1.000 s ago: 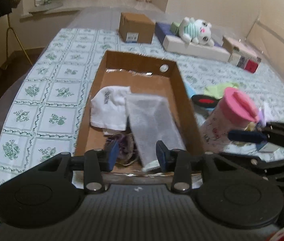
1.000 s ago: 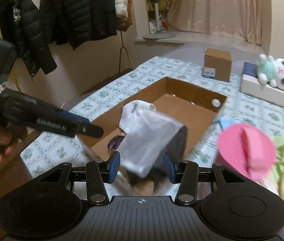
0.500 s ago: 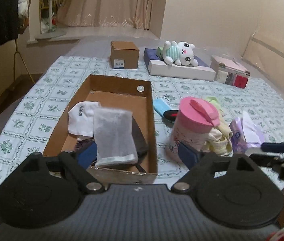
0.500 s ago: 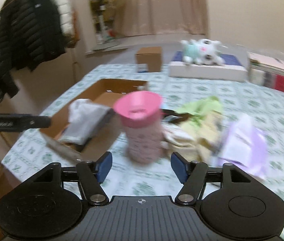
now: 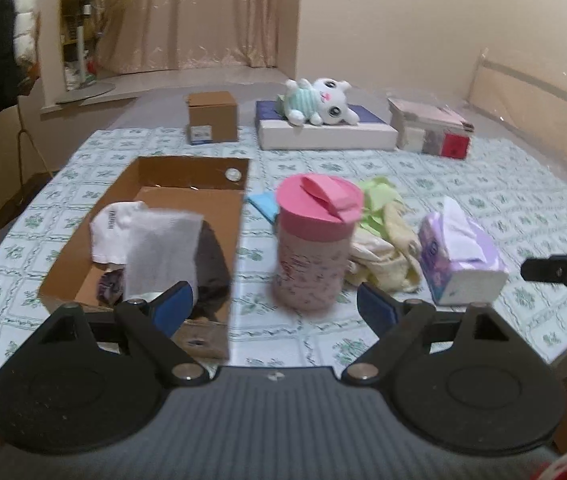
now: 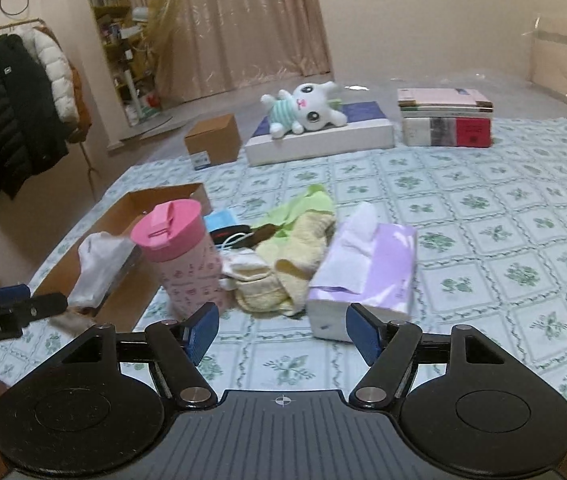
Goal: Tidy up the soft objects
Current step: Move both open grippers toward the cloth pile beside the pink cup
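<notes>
I have both tools pulled back to the near edge of the table (image 6: 503,216), so each camera takes in the whole spread before I pick again. My left gripper (image 5: 275,306) has its jaws spread wide with nothing between them; it looks across the box (image 5: 187,184) and the pink cup (image 5: 315,240). My right gripper (image 6: 282,332) has its jaws still opening and empty, aimed at the gap between the towels (image 6: 283,264) and the tissue pack (image 6: 367,272).

The box lies at the near left and serves, I judge, as the bin for soft things. It already holds a white cloth (image 5: 113,228), a grey one (image 5: 163,252) draped upright over something dark, and a small purple item I cannot identify.

What remains outside sits just right of the cup: a loose heap of pale yellow and green towels, limp and crumpled, touching the cup on one side and the tissue pack on the other. A blue piece (image 5: 263,204) and a black-and-red item (image 6: 229,232) lie behind the cup. The heap should fold and sag when pinched, so I would grab it low and deep. The plush (image 6: 307,114) rests on a white slab at the far side.
</notes>
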`<state>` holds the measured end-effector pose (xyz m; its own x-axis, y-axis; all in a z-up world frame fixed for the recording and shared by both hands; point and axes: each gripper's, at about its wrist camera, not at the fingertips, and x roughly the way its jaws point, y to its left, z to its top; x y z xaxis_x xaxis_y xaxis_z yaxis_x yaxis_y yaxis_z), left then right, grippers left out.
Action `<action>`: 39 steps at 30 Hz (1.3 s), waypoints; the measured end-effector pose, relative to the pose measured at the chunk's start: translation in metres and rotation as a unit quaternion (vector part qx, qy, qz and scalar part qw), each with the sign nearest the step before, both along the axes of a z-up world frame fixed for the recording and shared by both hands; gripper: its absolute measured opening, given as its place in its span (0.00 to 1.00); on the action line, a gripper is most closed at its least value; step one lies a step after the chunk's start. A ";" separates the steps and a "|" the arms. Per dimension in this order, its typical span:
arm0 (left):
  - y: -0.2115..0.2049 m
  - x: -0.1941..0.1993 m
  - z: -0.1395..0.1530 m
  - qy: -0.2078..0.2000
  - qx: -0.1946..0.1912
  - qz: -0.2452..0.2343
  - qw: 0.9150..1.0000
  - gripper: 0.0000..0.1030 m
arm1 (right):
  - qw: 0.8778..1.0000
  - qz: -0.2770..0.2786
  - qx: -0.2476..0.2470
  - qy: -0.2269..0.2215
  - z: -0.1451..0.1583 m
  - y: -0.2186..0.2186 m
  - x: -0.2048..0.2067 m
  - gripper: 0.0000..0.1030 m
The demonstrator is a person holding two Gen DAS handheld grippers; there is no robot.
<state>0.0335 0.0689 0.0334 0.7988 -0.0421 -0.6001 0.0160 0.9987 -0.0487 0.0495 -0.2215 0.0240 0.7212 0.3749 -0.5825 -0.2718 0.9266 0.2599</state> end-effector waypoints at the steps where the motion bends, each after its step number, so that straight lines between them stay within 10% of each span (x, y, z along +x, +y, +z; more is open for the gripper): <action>1: -0.005 0.001 -0.001 0.004 -0.001 -0.006 1.000 0.85 | 1.000 -0.002 0.002 0.001 0.000 -0.004 -0.001 0.68; 39: -0.031 0.048 -0.033 0.042 -0.021 -0.014 0.999 0.83 | 0.993 0.101 -0.052 -0.028 -0.033 0.013 0.051 0.68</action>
